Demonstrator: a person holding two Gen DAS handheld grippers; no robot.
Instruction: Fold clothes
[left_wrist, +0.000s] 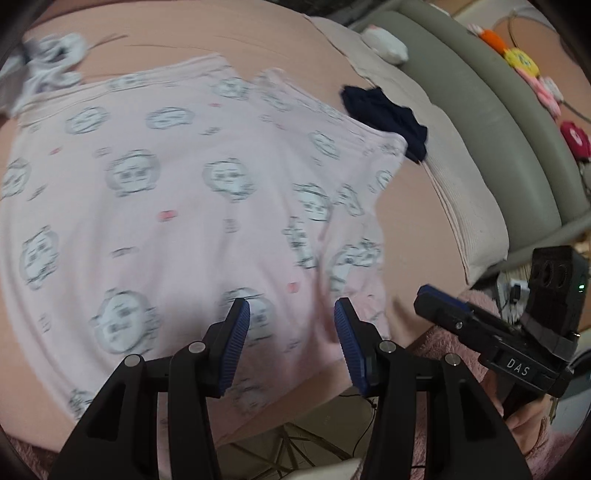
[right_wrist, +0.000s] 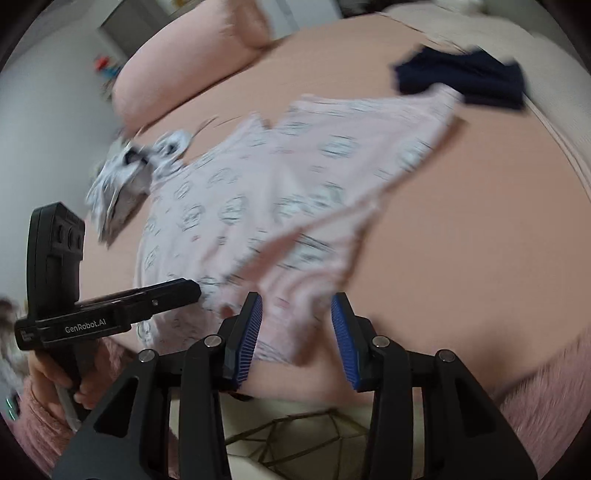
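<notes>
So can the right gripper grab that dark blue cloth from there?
Probably not without moving. The right gripper is open at the near edge of the pink shirt, and the dark blue cloth lies beyond the shirt's far corner. Nothing blocks the way.

1. L wrist cam sat behind left gripper (left_wrist: 291, 325), looked steeply down, close over pink printed garment (left_wrist: 177, 192).
2. R wrist cam did likewise behind right gripper (right_wrist: 297, 321).
3. Both shared garment, navy cloth (left_wrist: 388, 118), bed sheet (left_wrist: 417, 206).

Both grippers (left_wrist: 291, 314) (right_wrist: 297, 310) open, empty.
</notes>
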